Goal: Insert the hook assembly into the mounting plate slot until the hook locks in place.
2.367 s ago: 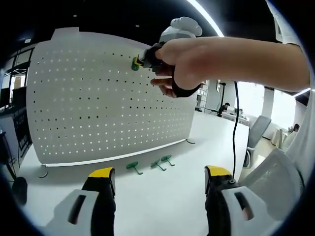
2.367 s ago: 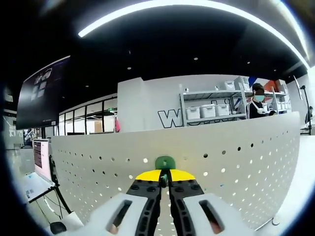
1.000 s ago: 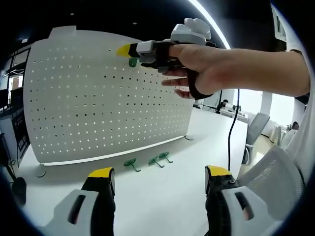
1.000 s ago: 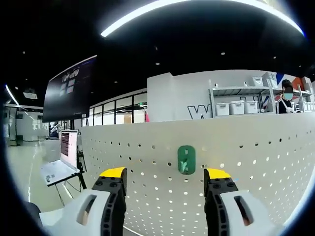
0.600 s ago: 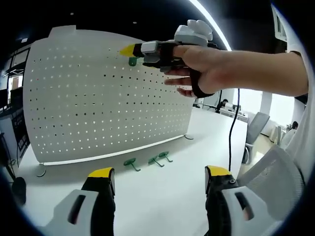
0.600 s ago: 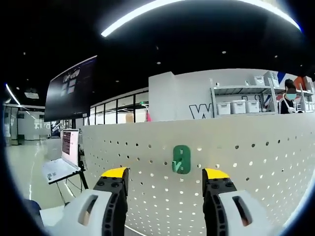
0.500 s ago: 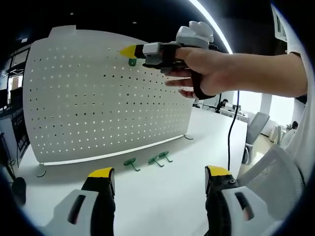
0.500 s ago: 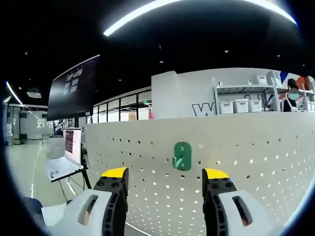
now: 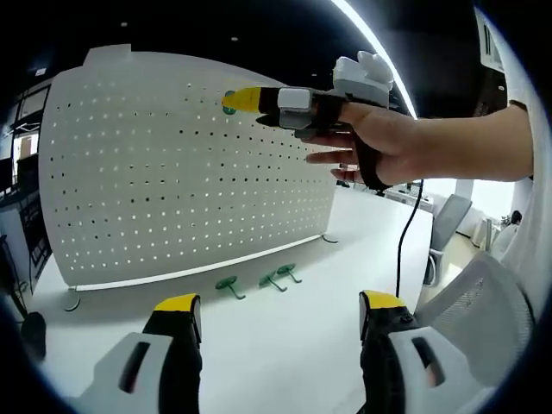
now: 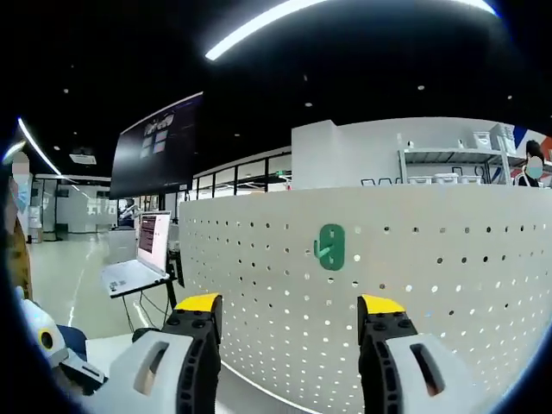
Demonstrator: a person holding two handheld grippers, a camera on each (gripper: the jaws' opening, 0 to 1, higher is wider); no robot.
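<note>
- My left tool (image 9: 276, 323) hangs low over the white counter (image 9: 285, 345), jaws spread wide with nothing between them.
- In the left gripper view my hand (image 9: 388, 147) holds my right tool (image 9: 241, 101) up near the top of the pegboard (image 9: 172, 181); its yellow tips point at the board.
- In the right gripper view my right tool (image 10: 289, 315) has its jaws spread apart, holding nothing.
- The green hook (image 10: 331, 247) sits on the pegboard (image 10: 431, 285) between and above those jaws, clear of both. Its plate lies flat against the board and its prong sticks out to the left in that view.
- In the left gripper view a sliver of the hook (image 9: 228, 97) shows green just behind the right tool's yellow tip.
- Three more green hooks (image 9: 259, 282) lie on the counter at the foot of the pegboard, side by side and near one another.
- The pegboard stands upright on small feet on the counter.
- A laptop (image 10: 142, 259) sits open on a stand past the board's left end in the right gripper view.
- A black cable (image 9: 405, 233) hangs from my right hand.
</note>
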